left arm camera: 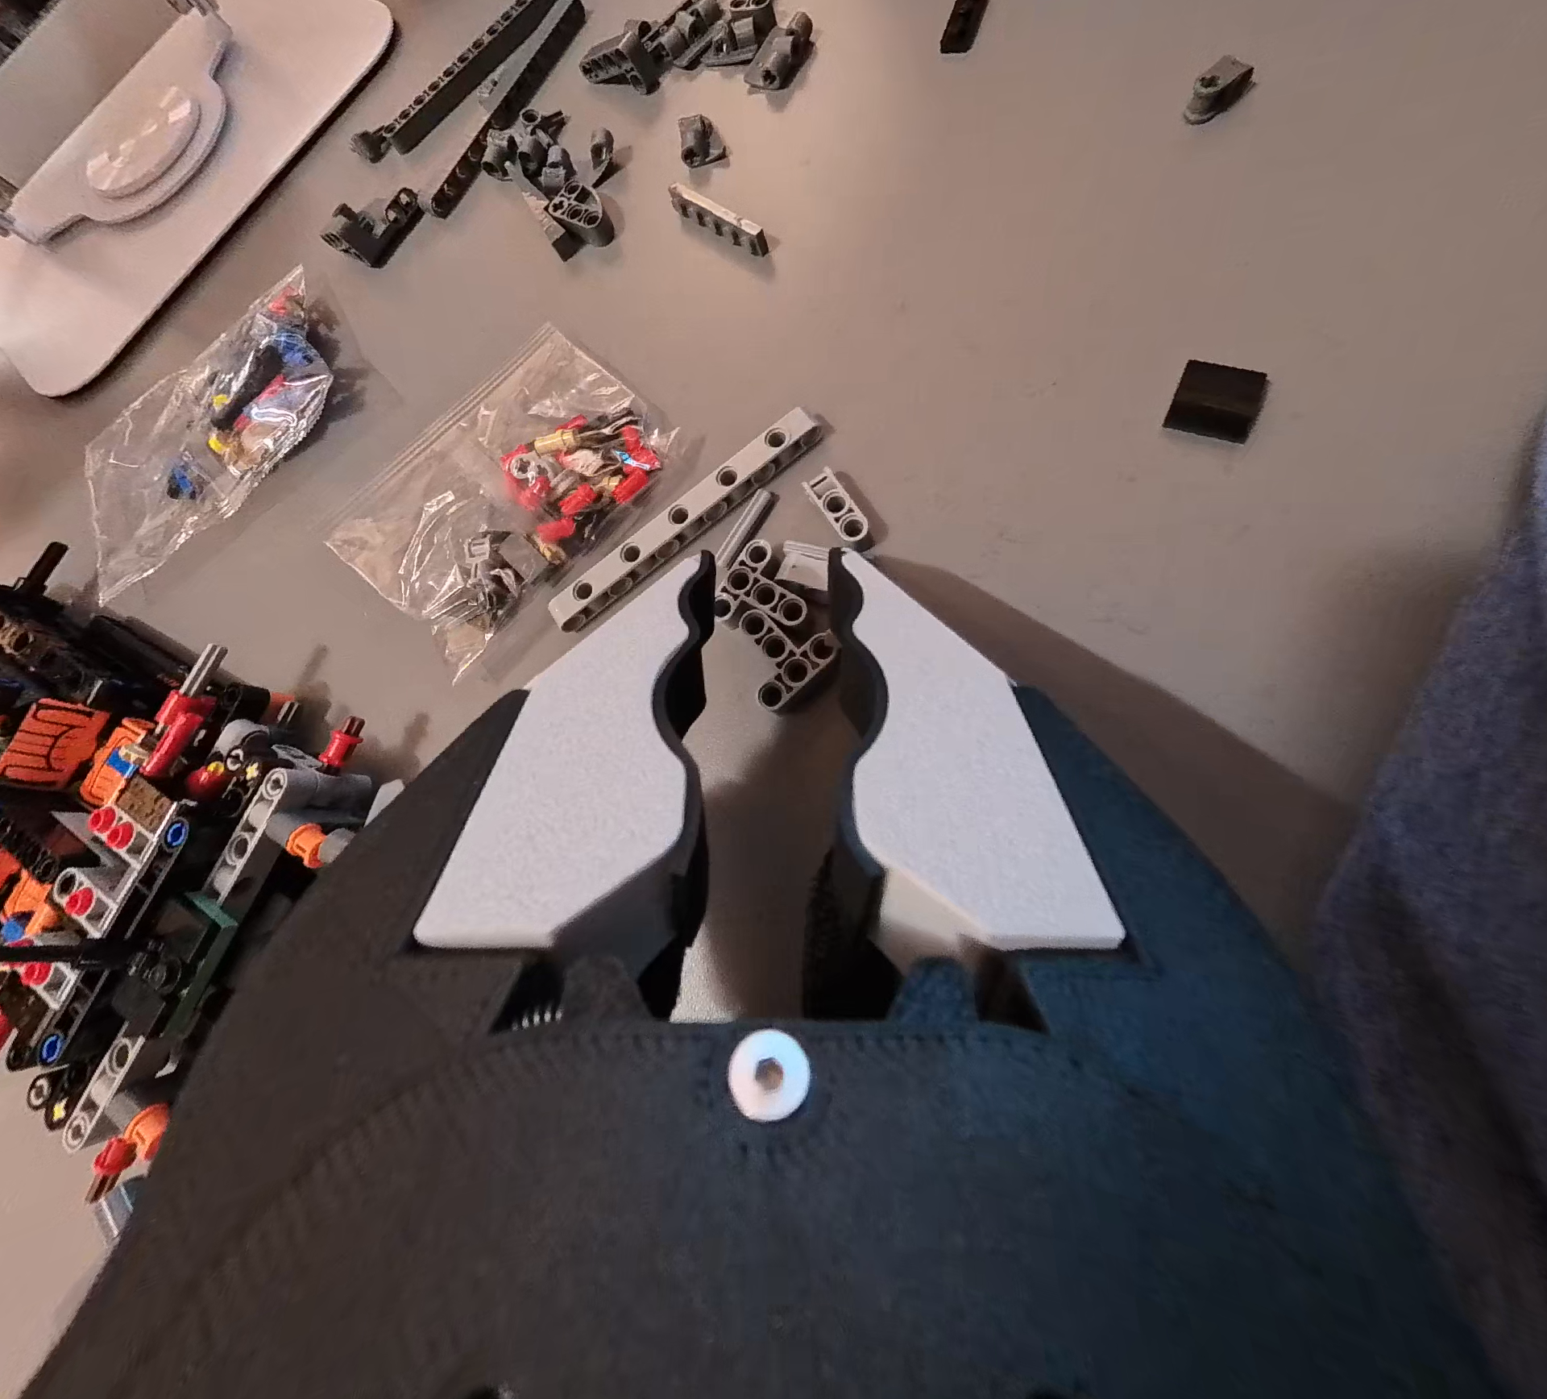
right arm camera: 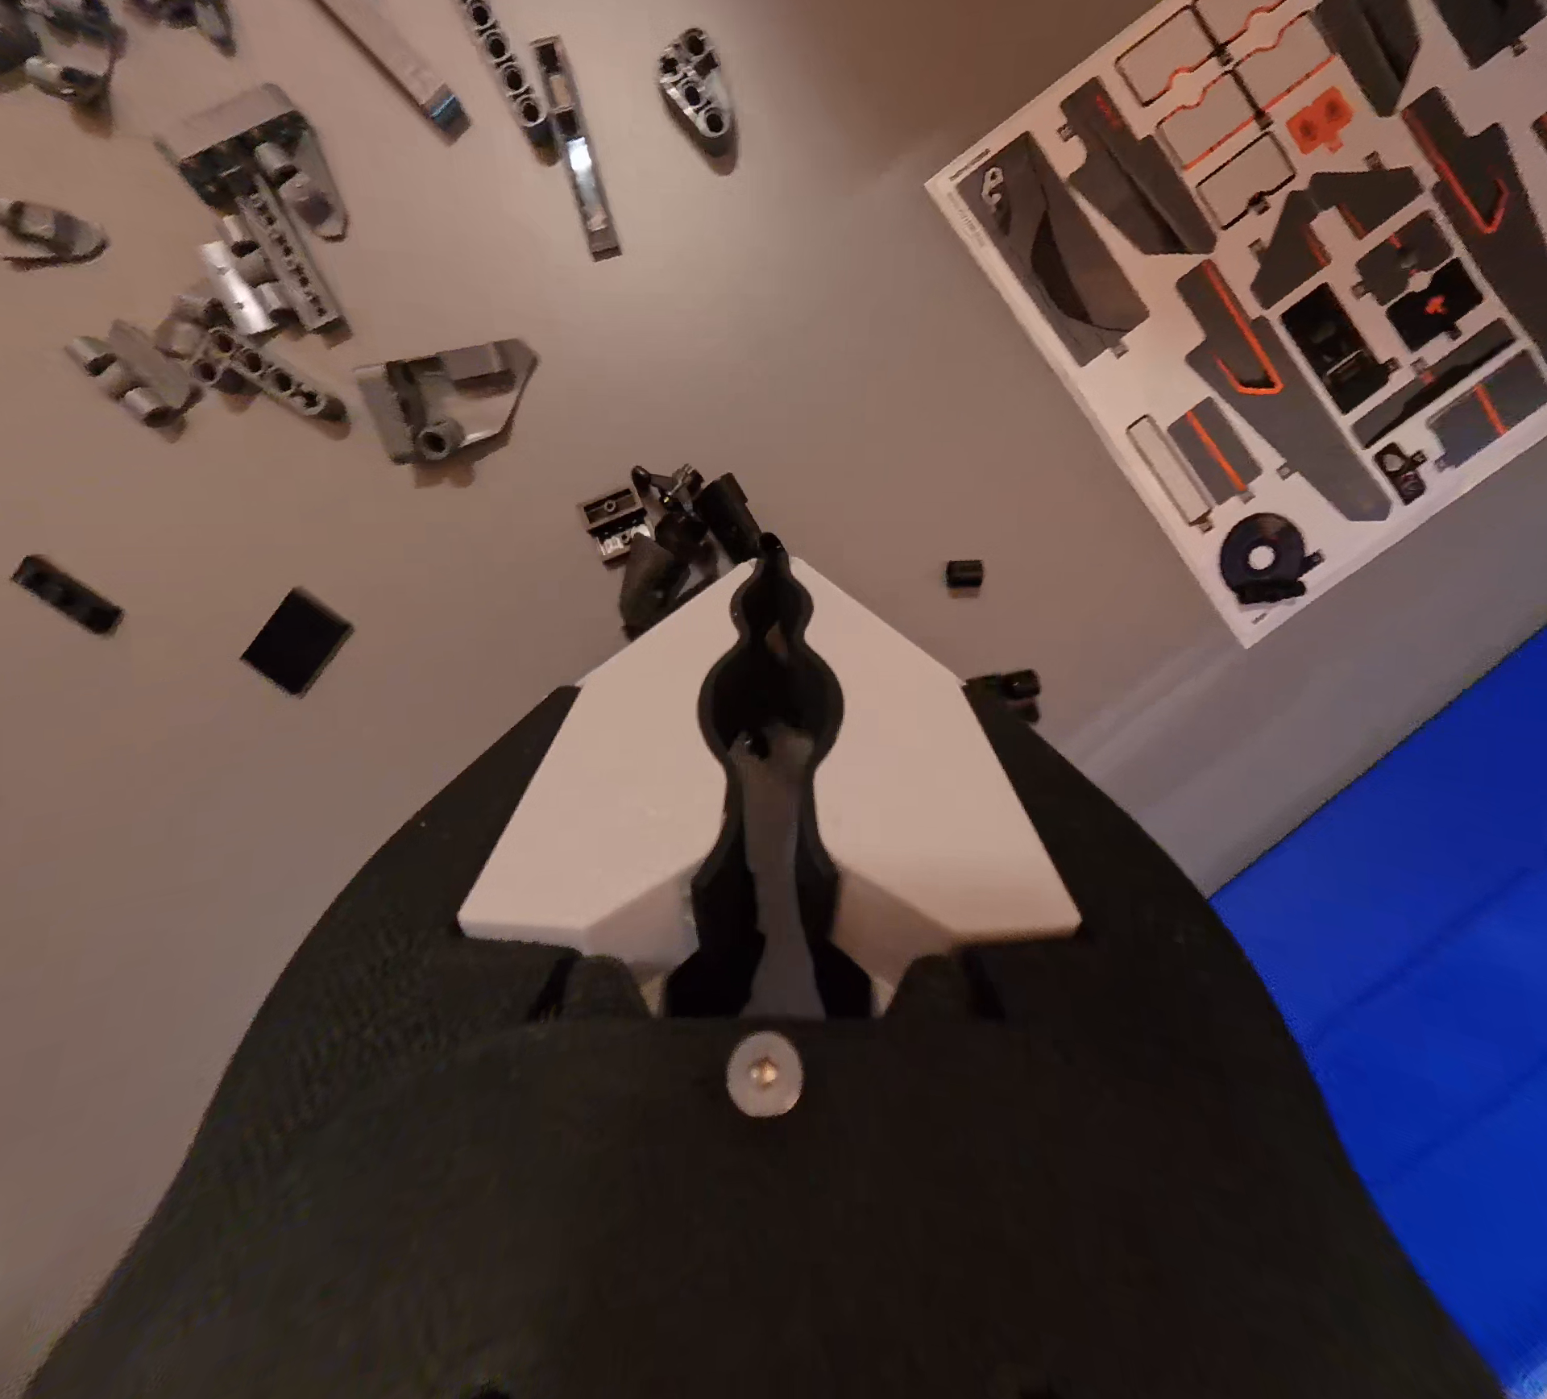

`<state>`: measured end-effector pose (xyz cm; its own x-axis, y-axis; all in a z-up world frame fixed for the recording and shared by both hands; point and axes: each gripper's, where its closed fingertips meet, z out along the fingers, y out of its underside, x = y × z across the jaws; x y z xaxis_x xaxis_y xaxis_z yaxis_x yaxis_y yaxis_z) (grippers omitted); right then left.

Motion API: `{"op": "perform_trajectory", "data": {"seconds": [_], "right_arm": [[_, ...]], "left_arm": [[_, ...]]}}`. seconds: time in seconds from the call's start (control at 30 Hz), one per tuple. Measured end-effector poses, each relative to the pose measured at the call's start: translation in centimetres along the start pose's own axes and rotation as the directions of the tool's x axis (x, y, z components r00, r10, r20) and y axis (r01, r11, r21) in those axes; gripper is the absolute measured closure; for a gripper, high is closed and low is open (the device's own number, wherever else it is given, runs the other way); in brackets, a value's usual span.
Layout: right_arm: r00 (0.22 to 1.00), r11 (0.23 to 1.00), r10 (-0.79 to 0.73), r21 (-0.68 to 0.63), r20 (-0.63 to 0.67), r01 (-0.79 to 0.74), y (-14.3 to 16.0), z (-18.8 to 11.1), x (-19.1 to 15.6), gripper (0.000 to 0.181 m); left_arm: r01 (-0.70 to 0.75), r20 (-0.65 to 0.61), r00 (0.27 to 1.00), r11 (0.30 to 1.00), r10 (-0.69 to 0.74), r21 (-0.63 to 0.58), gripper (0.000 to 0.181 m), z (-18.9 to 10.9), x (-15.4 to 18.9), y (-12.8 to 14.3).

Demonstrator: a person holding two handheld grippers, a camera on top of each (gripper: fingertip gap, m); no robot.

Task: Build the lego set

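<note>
Lego set (left arm camera: 125, 840): part-built, on desk (left arm camera: 963, 254).
Left gripper (left arm camera: 774, 563) open over grey beam (left arm camera: 774, 626) (crowded; may snag neighbours); right gripper (right arm camera: 770, 563) closed, apparently empty.

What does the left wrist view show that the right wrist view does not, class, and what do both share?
Only the left wrist view shows two clear bags of small parts, the partly built model and the open left gripper over a grey beam. Only the right wrist view shows the sticker sheet and the shut right gripper. Both show loose grey pieces on the table.
</note>
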<state>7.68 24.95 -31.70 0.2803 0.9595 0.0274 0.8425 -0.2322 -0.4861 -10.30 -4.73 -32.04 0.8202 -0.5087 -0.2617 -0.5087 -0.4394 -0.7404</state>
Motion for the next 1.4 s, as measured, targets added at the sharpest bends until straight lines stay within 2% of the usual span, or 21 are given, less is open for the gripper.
{"op": "perform_trajectory", "data": {"seconds": [0.23, 0.73, 1.13, 1.3, 1.4], "right_arm": [[0.999, 1.0, -0.004, 0.013, 0.038, 0.003, 1.2, -1.4, -2.2, 0.181], [1.0, 0.999, -0.004, 0.05, 0.016, 0.003, 2.4, -2.0, -3.3, 0.181], [0.999, 0.996, 0.03, 0.09, -0.027, -0.028, 2.2, -2.3, -2.4, 0.152], [0.996, 0.997, 0.036, 0.07, -0.075, -0.031, 2.8, -2.5, -1.6, 0.147], [0.997, 0.999, 0.03, 0.039, -0.07, -0.027, 3.6, -2.3, -1.7, 0.136]], "left_arm": [[-0.003, 0.001, 1.0, 1.0, 0.003, -0.007, 0.157, 0.1, 0.0, 0.1], [-0.018, 0.026, 0.999, 1.0, 0.018, -0.014, 0.156, 0.7, -0.1, -0.3], [0.003, 0.062, 0.998, 1.0, -0.003, 0.0, 0.152, 0.0, -0.6, -0.1], [0.006, 0.059, 0.998, 1.0, -0.006, -0.003, 0.152, 0.1, -0.6, -0.1], [0.006, 0.06, 0.998, 1.0, -0.006, -0.004, 0.152, 0.1, -0.6, -0.1]]}}
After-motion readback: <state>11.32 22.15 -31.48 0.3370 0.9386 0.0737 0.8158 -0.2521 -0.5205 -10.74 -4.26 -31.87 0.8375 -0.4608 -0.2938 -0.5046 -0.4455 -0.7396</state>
